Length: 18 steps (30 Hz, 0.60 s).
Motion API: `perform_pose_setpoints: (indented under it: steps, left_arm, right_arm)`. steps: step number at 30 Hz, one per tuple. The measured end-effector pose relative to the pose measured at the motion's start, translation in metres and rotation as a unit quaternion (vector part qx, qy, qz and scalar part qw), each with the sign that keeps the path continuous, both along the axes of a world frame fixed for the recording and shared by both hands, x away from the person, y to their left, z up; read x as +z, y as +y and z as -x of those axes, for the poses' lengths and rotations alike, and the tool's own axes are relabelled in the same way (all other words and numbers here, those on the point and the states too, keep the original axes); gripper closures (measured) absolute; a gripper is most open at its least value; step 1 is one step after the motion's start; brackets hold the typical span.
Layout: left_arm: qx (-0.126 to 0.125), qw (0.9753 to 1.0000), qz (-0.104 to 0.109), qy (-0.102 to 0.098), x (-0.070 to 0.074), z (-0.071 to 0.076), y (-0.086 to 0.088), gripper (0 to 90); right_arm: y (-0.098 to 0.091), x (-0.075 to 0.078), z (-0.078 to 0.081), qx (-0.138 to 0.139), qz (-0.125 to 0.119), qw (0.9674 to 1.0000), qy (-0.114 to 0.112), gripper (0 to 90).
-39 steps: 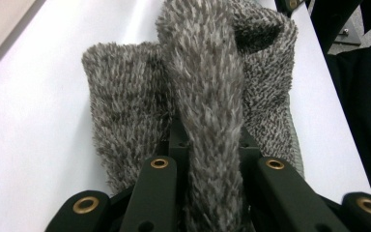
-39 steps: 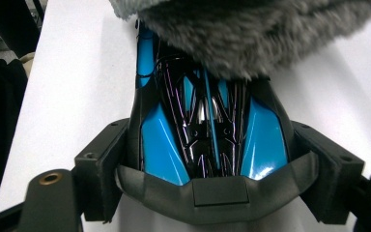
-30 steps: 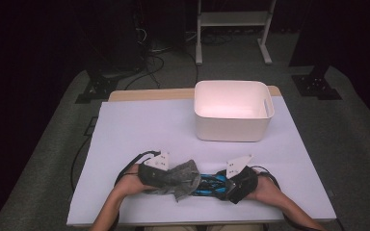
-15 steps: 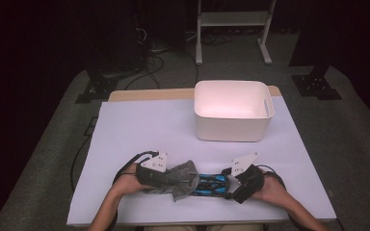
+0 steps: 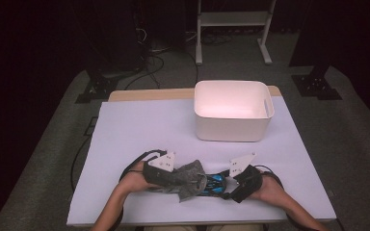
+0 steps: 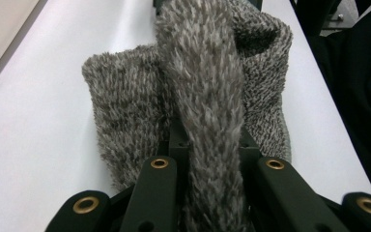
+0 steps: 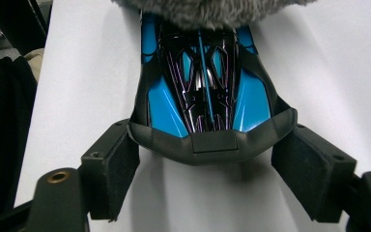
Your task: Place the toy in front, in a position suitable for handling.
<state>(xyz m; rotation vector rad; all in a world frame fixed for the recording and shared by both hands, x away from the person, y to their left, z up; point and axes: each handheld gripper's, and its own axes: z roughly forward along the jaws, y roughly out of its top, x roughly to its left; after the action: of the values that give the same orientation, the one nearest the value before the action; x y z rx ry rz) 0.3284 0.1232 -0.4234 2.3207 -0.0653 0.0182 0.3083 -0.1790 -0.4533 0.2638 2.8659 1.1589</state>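
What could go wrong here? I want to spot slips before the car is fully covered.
1. The right gripper has just been closing, but its pads flank the blue toy car at its rear corners without clearly pressing; the car may slide as the sock moves.
2. The left gripper is shut on a fold of the grey fuzzy sock, so pulling could bunch it rather than open it.
3. Both work near the table's front edge.

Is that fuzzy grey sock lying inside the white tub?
No, the grey sock lies on the table near the person, pinched by the left gripper, well apart from the white tub.
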Motion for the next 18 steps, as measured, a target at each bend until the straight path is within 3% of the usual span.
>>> perform_pose_setpoints:
  steps: [6,9,18]
  left_arm:
    - [-0.021,0.9998,0.002,0.001,0.005,0.001,-0.019,76.9]
    - [-0.046,0.9989,-0.010,-0.003,0.009,0.003,-0.042,76.9]
    - [-0.071,0.9971,-0.025,-0.006,0.014,0.002,-0.072,76.9]
  right_arm:
    - [0.002,-0.001,-0.001,0.004,-0.002,1.0000,-0.001,24.4]
    - [0.007,-0.001,-0.001,0.003,-0.004,1.0000,-0.002,24.4]
    - [0.010,-0.002,-0.002,0.005,-0.010,0.9999,0.000,24.4]
